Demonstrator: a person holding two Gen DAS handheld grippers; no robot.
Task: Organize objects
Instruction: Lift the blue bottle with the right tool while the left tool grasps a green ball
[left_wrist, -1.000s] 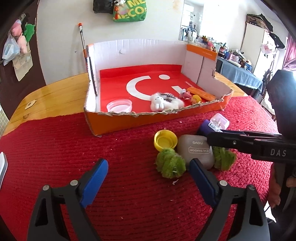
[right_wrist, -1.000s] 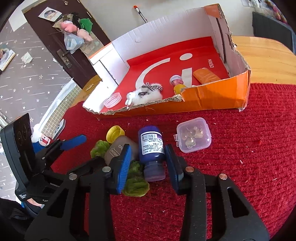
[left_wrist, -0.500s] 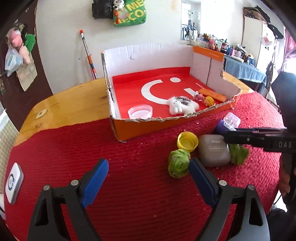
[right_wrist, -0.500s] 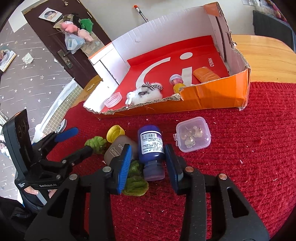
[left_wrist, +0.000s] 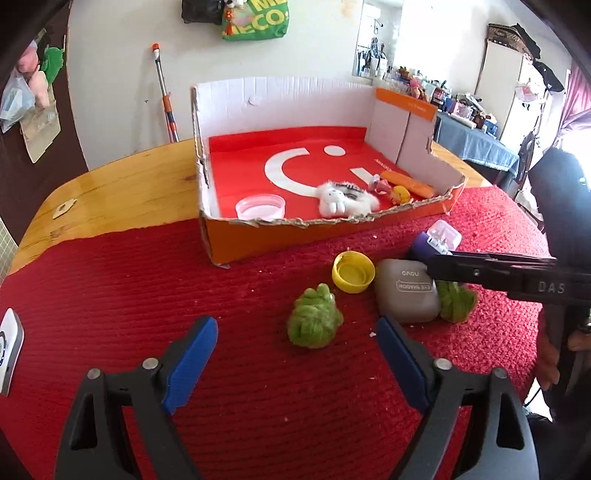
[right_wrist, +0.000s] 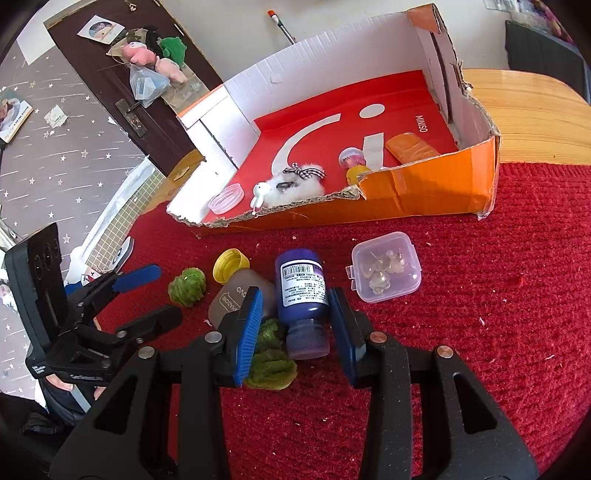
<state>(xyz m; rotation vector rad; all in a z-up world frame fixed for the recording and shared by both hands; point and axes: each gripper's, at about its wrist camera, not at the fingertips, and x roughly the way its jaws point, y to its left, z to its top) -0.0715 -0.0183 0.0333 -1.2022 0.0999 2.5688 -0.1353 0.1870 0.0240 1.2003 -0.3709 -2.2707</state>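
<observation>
The purple bottle (right_wrist: 303, 291) lies on its side on the red cloth of the tabletop (right_wrist: 498, 332), just in front of the cardboard box (right_wrist: 424, 192), cap toward the right claw (right_wrist: 295, 325). That claw is narrowed around the bottle's neck end, though whether both pads actually press it cannot be told. To do the step well, it should probably bite squarely on the body, clear of the green tuft (right_wrist: 271, 365) touching the bottle, then lift over the box's torn front wall.

The left claw (left_wrist: 295, 354) holds nothing; its jaws are closing, with a second green tuft (left_wrist: 314, 321) just ahead of them.

In front of the box lie one bottle, one grey case (left_wrist: 408, 295), one yellow cap (left_wrist: 352, 271), one clear plastic case (right_wrist: 386, 266) and two tufts. Inside the box are one white plush (right_wrist: 291, 186), one clear lid (right_wrist: 226, 198), one orange piece (right_wrist: 412, 147) and two small toys.
</observation>
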